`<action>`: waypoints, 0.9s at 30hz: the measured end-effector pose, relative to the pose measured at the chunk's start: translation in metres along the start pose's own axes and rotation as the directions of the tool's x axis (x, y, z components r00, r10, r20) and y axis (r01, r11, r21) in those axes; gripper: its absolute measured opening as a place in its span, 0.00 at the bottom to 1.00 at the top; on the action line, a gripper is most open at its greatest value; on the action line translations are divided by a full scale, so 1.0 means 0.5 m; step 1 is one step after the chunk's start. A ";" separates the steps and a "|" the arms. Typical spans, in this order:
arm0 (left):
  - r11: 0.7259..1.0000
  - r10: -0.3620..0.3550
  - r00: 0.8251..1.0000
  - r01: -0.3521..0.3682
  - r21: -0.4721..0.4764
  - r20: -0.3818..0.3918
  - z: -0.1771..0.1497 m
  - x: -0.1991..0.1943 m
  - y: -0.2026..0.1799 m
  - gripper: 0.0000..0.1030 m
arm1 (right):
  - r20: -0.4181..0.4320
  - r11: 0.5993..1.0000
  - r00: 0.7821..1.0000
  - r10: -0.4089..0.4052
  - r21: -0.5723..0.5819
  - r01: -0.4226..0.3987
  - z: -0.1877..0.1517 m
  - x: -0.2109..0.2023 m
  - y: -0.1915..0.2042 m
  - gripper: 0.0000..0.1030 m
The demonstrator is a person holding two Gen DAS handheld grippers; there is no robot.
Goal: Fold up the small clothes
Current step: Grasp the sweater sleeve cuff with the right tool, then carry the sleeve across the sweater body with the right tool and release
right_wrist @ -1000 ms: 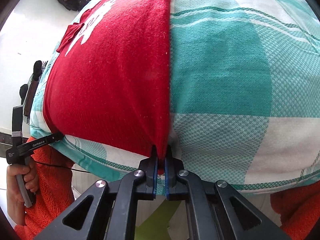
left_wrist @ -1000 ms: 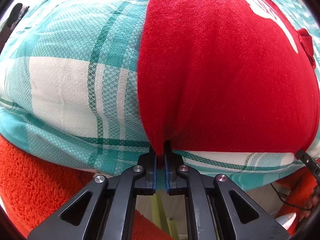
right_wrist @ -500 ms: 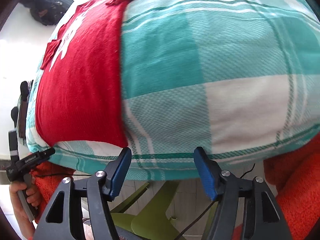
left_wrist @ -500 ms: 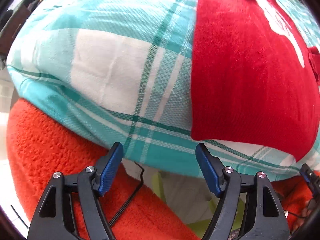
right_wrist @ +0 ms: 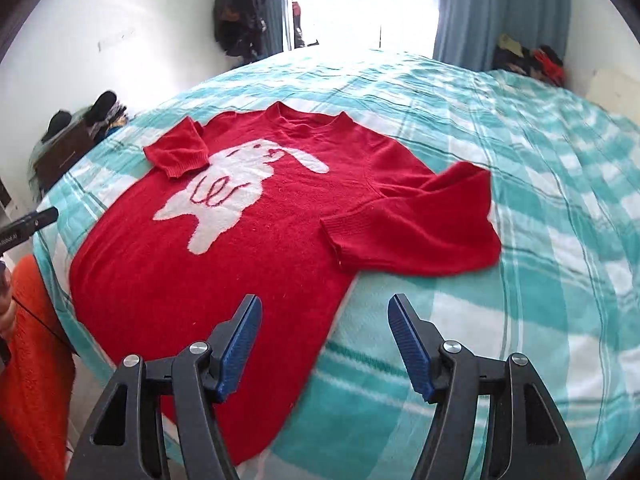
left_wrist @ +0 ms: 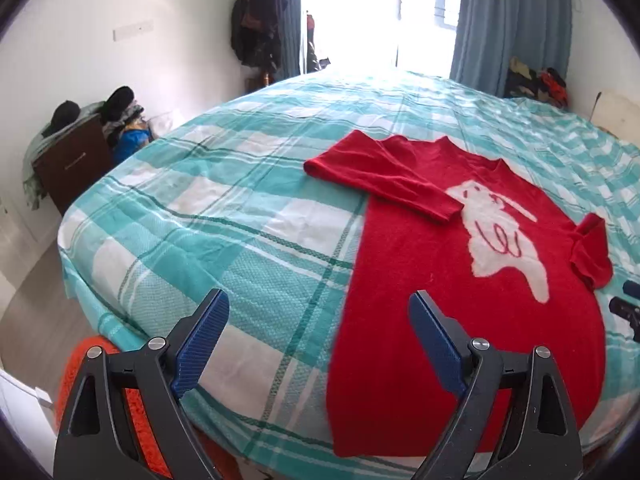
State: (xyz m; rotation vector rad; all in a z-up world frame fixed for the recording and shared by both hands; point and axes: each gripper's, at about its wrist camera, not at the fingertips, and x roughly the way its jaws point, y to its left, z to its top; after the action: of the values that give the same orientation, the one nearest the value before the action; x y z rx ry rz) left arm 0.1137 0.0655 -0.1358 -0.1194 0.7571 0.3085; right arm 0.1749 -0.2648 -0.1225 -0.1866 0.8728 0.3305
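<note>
Black tongs [left_wrist: 318, 334], blue ribbed pads [left_wrist: 200, 338], silver screws.

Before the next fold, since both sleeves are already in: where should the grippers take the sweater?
Likely the hem corners of the sweater, which lies flat with its hem at the near bed edge. The left gripper and right gripper, both open, can each come from the near side, pinch a corner and carry it toward the collar.

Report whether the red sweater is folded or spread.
Mostly spread: the red sweater lies flat on the bed, only both sleeves folded inward.
</note>
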 end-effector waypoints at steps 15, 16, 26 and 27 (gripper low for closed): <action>0.989 0.013 0.994 -0.029 -0.142 -0.112 -0.022 0.035 0.077 0.89 | -0.006 0.975 0.996 -0.084 0.206 0.084 0.085 0.055 -0.249 0.08; 0.990 0.014 0.993 -0.031 -0.135 -0.119 -0.023 0.038 0.071 0.89 | 0.006 0.956 0.994 -0.108 0.277 0.102 0.086 0.033 -0.303 0.08; 0.999 0.043 0.992 -0.044 -0.007 -0.115 -0.035 0.028 0.011 0.89 | -0.037 0.724 0.973 -0.230 0.661 0.196 -0.026 -0.048 -0.673 0.08; 0.999 0.046 0.992 -0.046 -0.002 -0.117 -0.035 0.027 0.009 0.89 | -0.043 0.713 0.973 -0.228 0.673 0.197 -0.039 -0.046 -0.684 0.07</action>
State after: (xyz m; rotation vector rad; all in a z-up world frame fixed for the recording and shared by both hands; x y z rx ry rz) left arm 0.1099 0.0693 -0.1581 -0.1257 0.8763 0.3494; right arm 0.2698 -0.5945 -0.1080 0.4020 0.8681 -0.2175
